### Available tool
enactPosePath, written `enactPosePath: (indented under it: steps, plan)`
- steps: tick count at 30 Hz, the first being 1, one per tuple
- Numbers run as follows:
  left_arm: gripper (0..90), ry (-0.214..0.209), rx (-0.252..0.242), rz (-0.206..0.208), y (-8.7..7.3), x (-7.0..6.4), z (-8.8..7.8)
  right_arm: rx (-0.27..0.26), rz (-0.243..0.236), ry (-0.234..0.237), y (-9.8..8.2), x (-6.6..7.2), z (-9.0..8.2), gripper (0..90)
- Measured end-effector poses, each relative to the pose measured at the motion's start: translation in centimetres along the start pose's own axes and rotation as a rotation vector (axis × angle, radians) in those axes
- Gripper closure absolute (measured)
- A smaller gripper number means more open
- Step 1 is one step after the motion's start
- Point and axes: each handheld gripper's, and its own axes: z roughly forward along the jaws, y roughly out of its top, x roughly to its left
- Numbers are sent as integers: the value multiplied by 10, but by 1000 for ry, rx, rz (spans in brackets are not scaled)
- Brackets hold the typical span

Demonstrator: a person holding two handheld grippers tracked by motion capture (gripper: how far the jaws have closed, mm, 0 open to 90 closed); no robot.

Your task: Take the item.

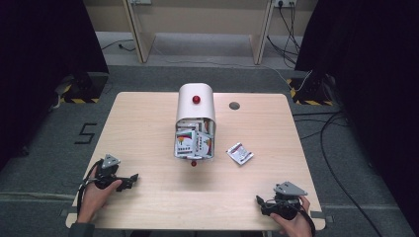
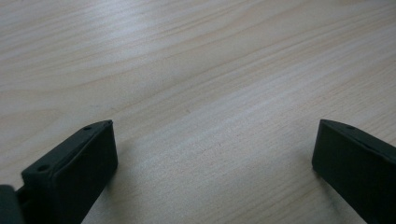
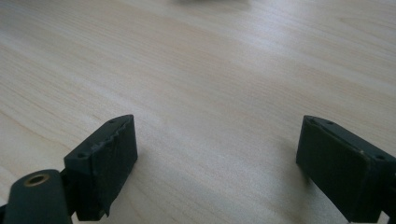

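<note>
The print on the sachets (image 1: 193, 140) inside the tipped white bin (image 1: 195, 104) was way too small to read, same for the loose packet (image 1: 240, 153). The right gripper view's top edge was blurry.

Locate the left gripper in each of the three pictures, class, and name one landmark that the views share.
High view: left gripper at lower left, in the person's hand.
Left gripper view: its two black jaws rise from the bottom corners, wide apart.
Right gripper view: not in it.
Shared landmark: the pale wooden table.

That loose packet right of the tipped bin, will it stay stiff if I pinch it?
Probably not: the packet looks thin and flat on the table, so it may flop. It seems light and its glossy face could slip, so pushing would likely slide it.
</note>
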Motion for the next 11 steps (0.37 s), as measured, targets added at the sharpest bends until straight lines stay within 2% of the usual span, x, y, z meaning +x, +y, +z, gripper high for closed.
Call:
enactPosePath:
  steps: [4, 11]
  plan:
    - [0, 0, 0, 0, 0, 0, 0, -24, 3, -2, -4, 1, -2, 132]
    - [0, 0, 0, 0, 0, 0, 0, -29, -1, 1, -5, 1, -2, 132]
